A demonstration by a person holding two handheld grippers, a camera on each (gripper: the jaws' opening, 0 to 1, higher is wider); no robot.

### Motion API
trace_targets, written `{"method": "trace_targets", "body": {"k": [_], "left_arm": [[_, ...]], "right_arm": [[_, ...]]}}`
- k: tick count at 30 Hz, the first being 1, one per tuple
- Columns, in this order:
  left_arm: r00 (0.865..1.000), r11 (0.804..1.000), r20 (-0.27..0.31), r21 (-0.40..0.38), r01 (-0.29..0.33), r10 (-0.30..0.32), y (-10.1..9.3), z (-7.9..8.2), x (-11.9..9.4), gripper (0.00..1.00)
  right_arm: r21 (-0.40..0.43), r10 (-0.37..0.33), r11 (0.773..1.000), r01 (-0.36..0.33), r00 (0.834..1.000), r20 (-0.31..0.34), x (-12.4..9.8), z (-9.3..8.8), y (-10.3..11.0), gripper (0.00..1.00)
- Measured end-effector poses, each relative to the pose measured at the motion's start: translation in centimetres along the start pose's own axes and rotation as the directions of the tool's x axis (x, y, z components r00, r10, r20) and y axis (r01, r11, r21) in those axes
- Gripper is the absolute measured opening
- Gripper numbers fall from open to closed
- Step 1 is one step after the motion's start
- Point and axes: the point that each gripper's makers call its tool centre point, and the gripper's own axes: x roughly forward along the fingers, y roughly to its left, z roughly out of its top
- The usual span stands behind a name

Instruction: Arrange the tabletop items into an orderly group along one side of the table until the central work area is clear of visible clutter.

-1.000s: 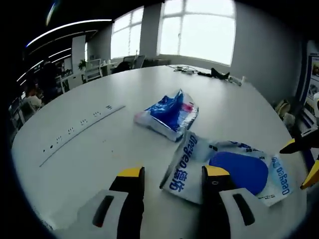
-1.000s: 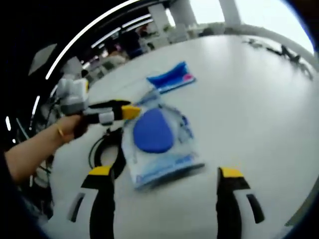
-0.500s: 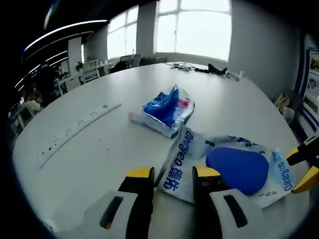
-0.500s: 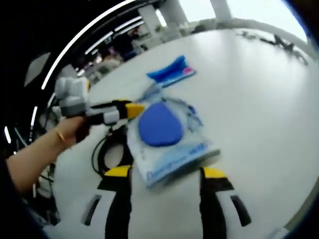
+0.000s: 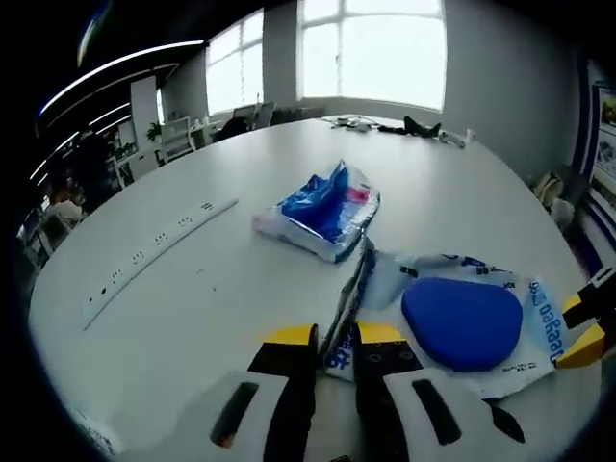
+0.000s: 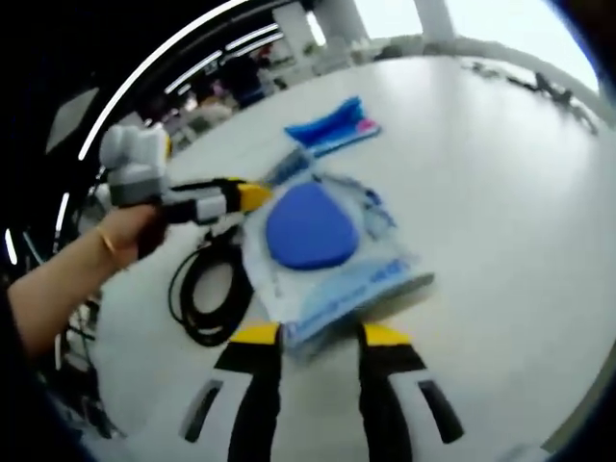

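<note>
Two packets lay on the white table (image 5: 173, 318): one clear bag (image 5: 452, 318) printed with blue lettering and holding a single blue rounded pad (image 5: 460, 322), and one smaller blue-and-white packet (image 5: 322, 214) beyond it. The left gripper (image 5: 334, 336) had its two yellow-tipped fingers (image 5: 289, 337) drawn close, clamped on the bag's near edge, which stood up between them. The pad sat just right of those fingers; the smaller packet lay straight ahead, apart from the bag. Left of the fingers the tabletop ran bare to its curved edge, broken by one inlaid socket strip (image 5: 154, 255).

In the right gripper view, the right gripper (image 6: 315, 335) pinched the opposite edge of the bag (image 6: 337, 279), fingers nearly together on it. One coiled black cable (image 6: 202, 294) lay just left of the fingers, beside the bag, and a hand (image 6: 130, 231) held the left gripper (image 6: 252, 195) at the bag's far edge. Open tabletop (image 6: 500, 221) spread to the right.
</note>
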Motion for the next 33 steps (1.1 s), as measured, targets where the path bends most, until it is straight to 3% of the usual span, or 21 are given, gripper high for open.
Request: {"method": "trace_targets", "body": {"k": [3, 11, 17, 25, 28, 33], "left_arm": [[1.000, 1.000, -0.013, 0.018, -0.001, 0.001, -0.3, 0.0, -0.1, 0.06], [0.999, 1.000, -0.037, 0.026, -0.002, 0.003, -0.8, 0.0, -0.8, 0.02], [0.999, 0.999, -0.054, 0.050, -0.003, 0.006, -1.0, -0.1, -1.4, 0.01], [0.999, 0.999, -0.033, 0.034, -0.007, 0.008, -1.1, 0.6, -2.3, 0.00], [1.000, 1.000, 0.006, -0.009, -0.015, 0.015, -1.0, 1.5, -2.7, 0.00], [1.000, 0.999, 0.013, -0.038, -0.024, 0.024, -0.6, 1.9, -3.3, 0.00]], "right_arm": [[-0.010, 0.010, 1.000, -0.010, 1.000, 0.008, 0.0, 0.2, 0.1, 0.13], [-0.041, -0.002, 0.999, 0.002, 1.000, 0.002, -0.1, 0.0, 0.0, 0.10], [-0.013, -0.004, 1.000, 0.004, 1.000, 0.001, -0.5, 0.1, 0.0, 0.06], [0.009, -0.006, 1.000, 0.005, 1.000, 0.027, -1.1, 0.8, 0.1, 0.02], [-0.014, -0.019, 1.000, 0.020, 0.998, 0.060, -1.7, 1.7, 0.3, 0.02], [-0.040, -0.022, 0.999, 0.025, 0.995, 0.094, -2.4, 2.8, 0.5, 0.00]]}}
